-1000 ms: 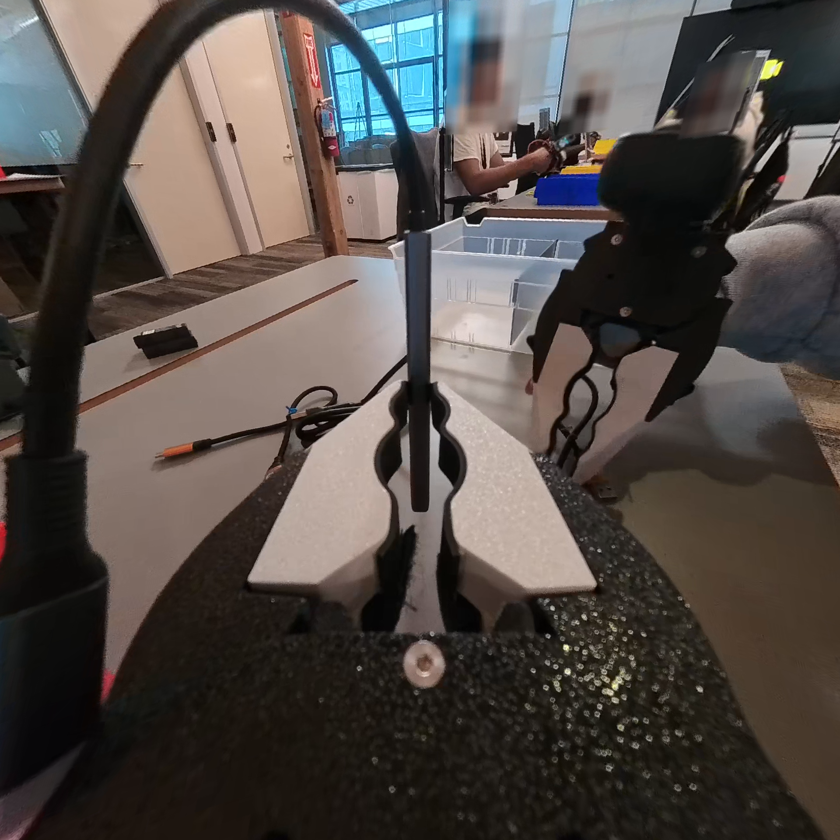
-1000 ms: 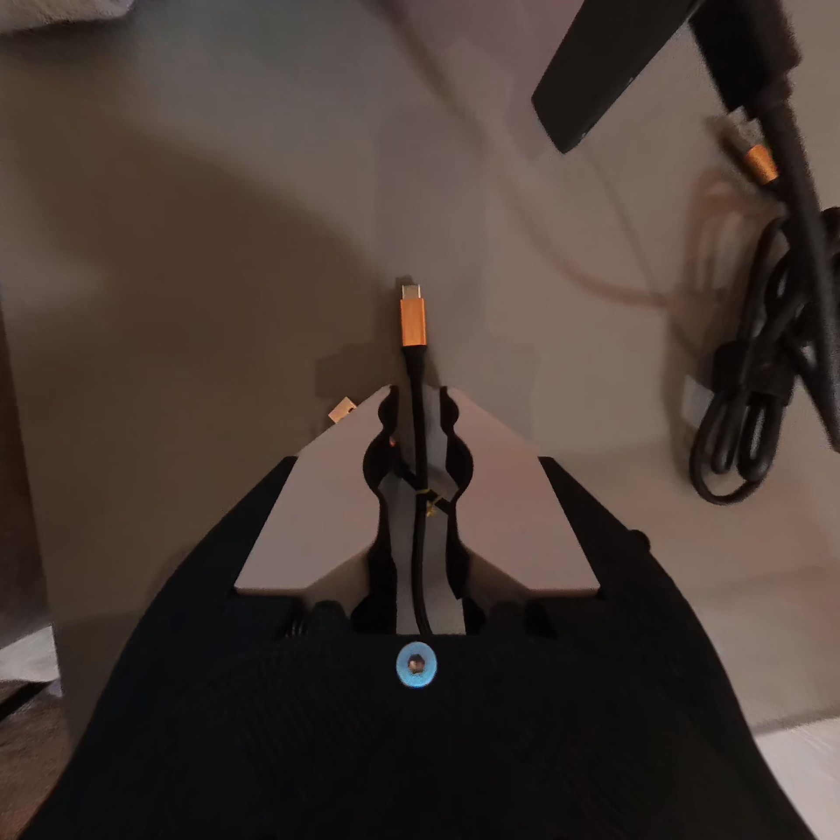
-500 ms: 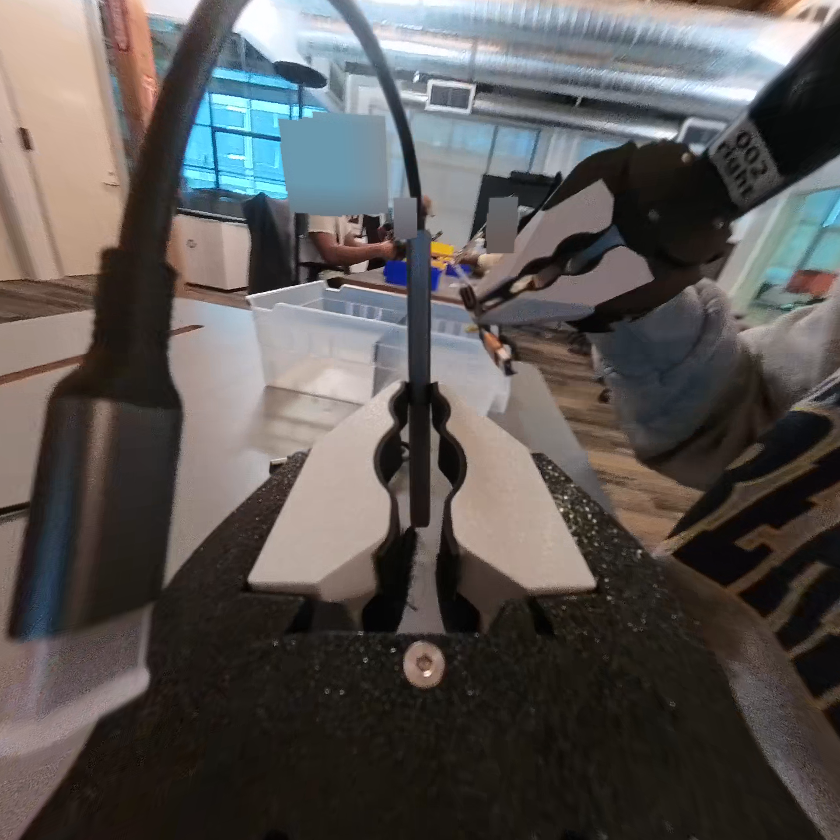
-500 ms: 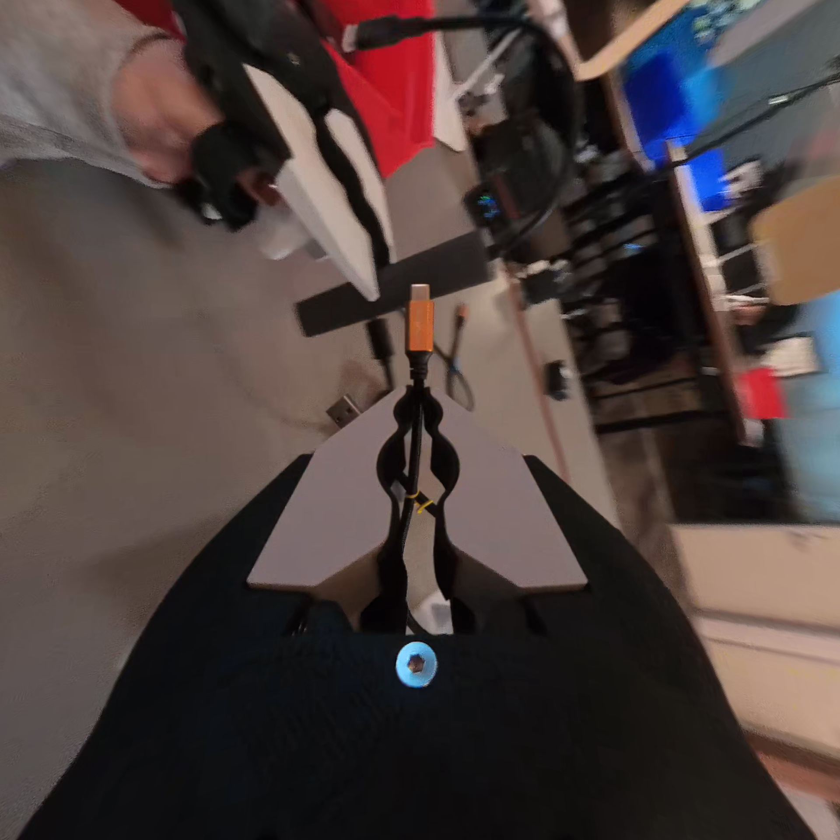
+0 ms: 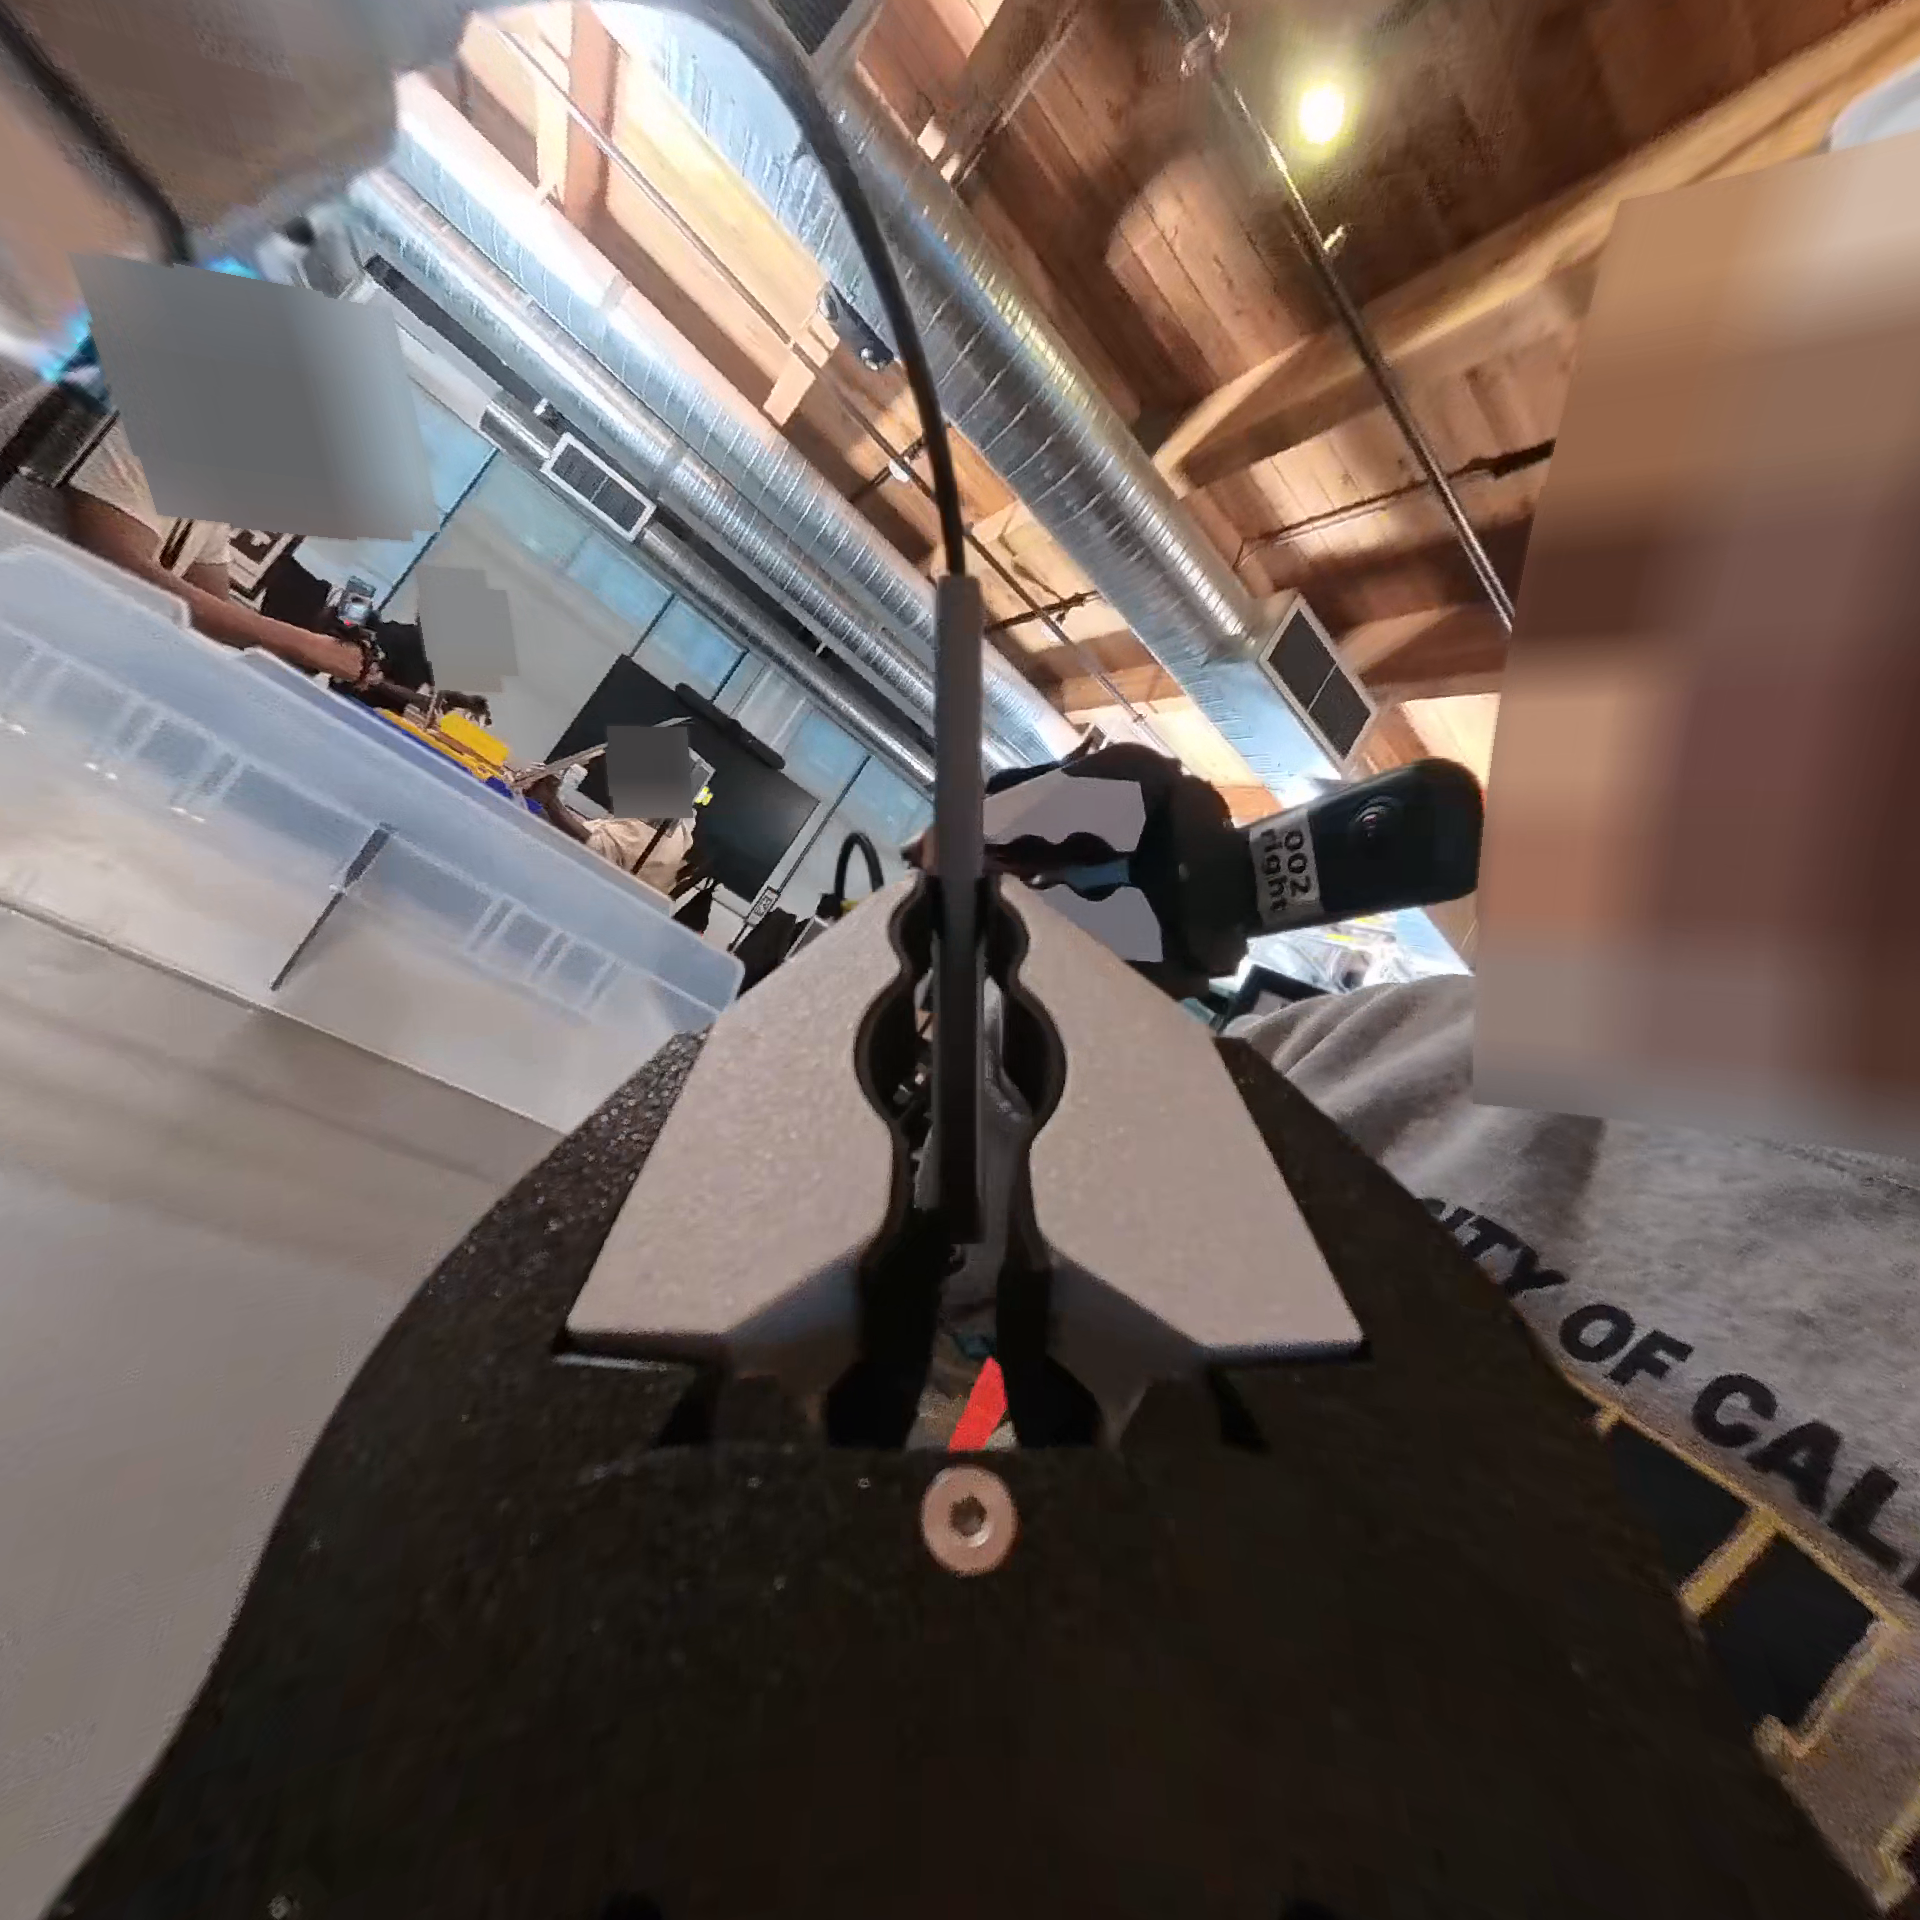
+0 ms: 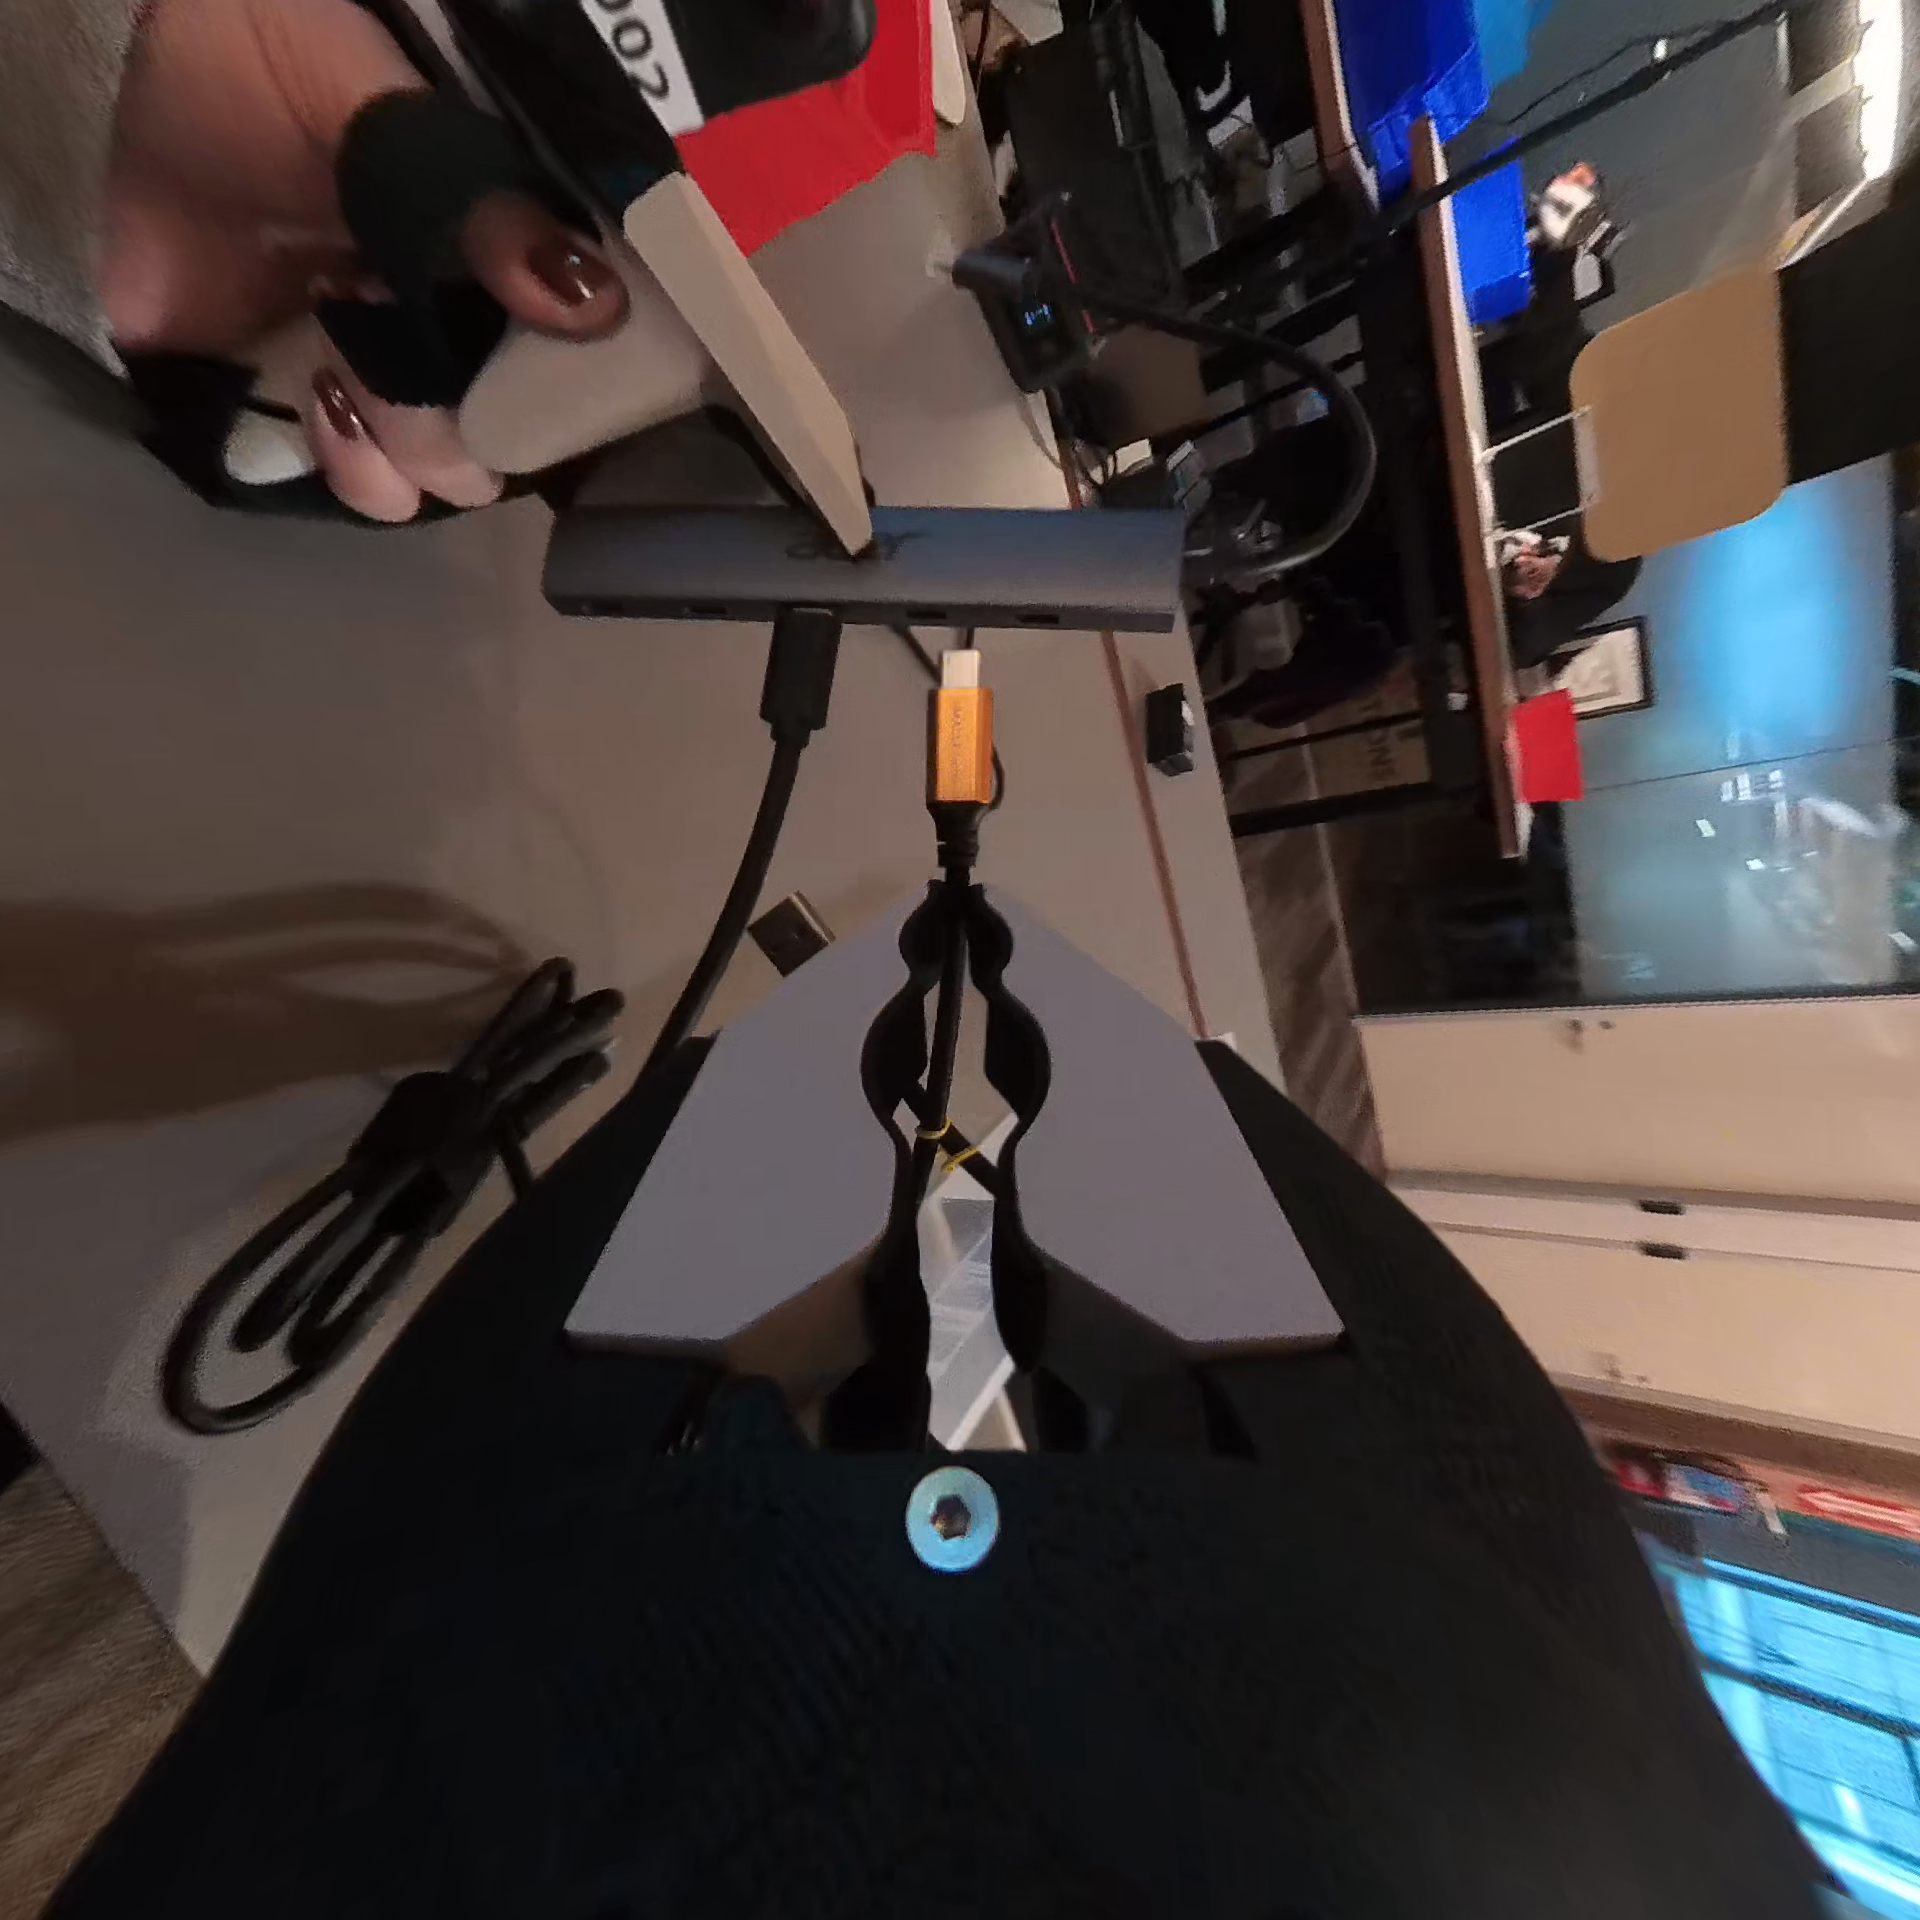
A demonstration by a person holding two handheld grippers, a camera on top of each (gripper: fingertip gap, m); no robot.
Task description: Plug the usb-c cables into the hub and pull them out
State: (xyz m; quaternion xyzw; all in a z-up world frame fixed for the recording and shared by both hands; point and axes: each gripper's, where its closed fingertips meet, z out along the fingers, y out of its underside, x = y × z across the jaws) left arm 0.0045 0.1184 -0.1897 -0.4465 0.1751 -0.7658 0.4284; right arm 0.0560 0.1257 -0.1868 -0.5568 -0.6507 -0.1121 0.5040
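My left gripper (image 5: pixel 958 896) is shut on the grey hub (image 5: pixel 958 748), which I see edge-on, held in the air. In the right wrist view the hub (image 6: pixel 1018 582) lies crosswise, pinched by the left gripper's fingers (image 6: pixel 748 343). A black cable plug (image 6: pixel 800 675) sits in one of its side ports. My right gripper (image 6: pixel 956 894) is shut on a black cable just behind its orange USB-C plug (image 6: pixel 961 743). The plug's metal tip is just short of the hub's side. The right gripper's fingers (image 5: pixel 1070 821) show behind the hub.
A clear plastic bin (image 5: pixel 312 831) stands on the grey table (image 5: pixel 156 1299) to the left. A tied black cable bundle (image 6: pixel 395 1174) and a loose USB-A plug (image 6: pixel 792 932) lie on the table below. A person's grey sleeve (image 5: pixel 1403 1049) is close on the right.
Both grippers have risen off the table and turned. The right gripper has brought the orange plug from the table up to the side of the hub.
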